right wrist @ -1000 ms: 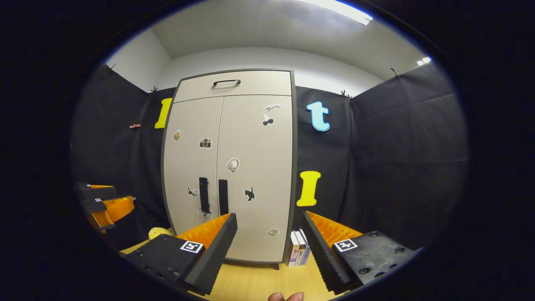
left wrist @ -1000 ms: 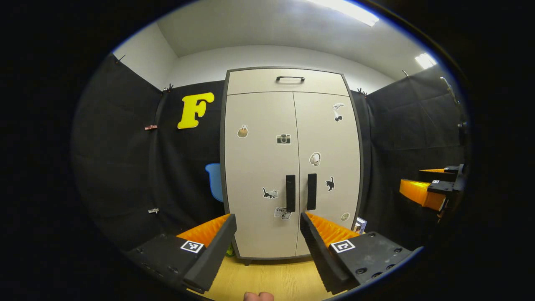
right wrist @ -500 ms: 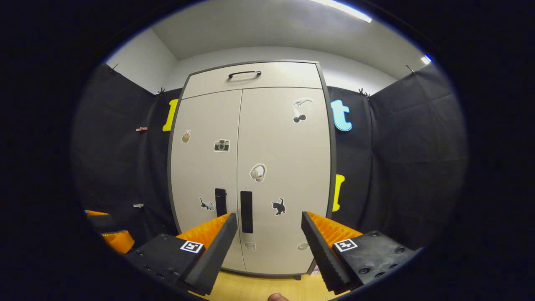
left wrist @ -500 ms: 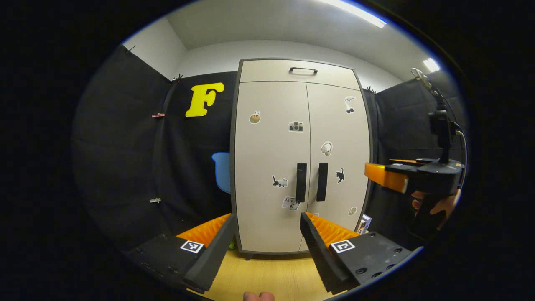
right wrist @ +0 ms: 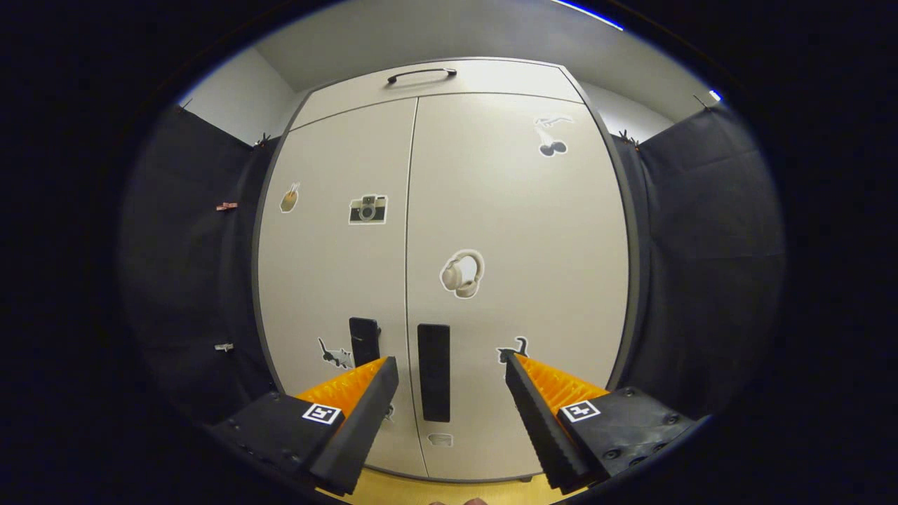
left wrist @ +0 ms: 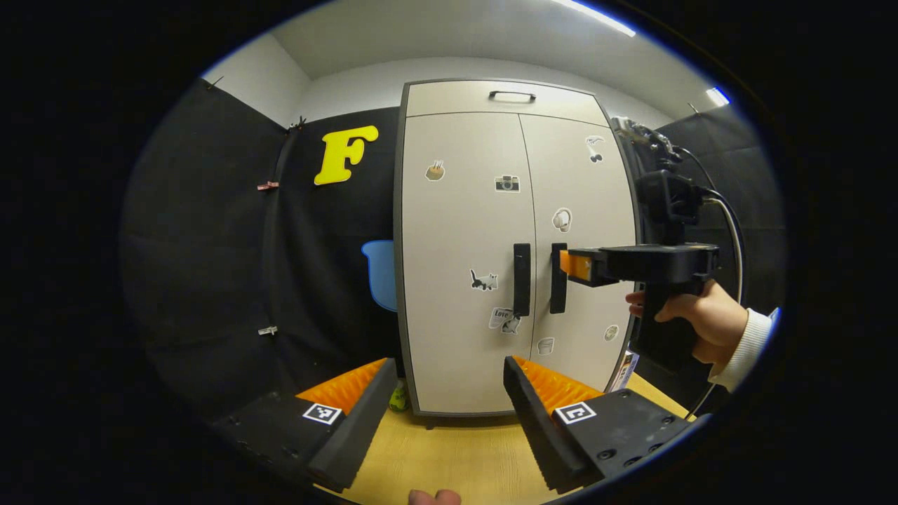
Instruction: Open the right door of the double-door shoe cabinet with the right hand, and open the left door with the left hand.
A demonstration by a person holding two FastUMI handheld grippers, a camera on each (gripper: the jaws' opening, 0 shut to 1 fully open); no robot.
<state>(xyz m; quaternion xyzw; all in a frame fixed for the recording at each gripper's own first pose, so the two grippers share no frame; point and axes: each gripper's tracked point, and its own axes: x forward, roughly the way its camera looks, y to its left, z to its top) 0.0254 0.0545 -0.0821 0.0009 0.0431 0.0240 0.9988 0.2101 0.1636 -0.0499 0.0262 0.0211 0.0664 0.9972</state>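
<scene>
Cabinet [left wrist: 463, 231] beige with dark grey frame; both door handles black: left handle [left wrist: 521, 279], right handle [left wrist: 558, 278]. Doors dotted with small stickers: black cat [right wrist: 515, 347], grey cat [left wrist: 484, 280], camera [right wrist: 367, 209], white headphones [right wrist: 461, 273]. Floor [left wrist: 456, 456] light wood grain. Sleeve [left wrist: 745, 347] white. Black-and-white square markers on gripper bodies.

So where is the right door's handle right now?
In the right gripper view, the right door's handle stands between the open right tool's fingers, just right of the door seam.
</scene>
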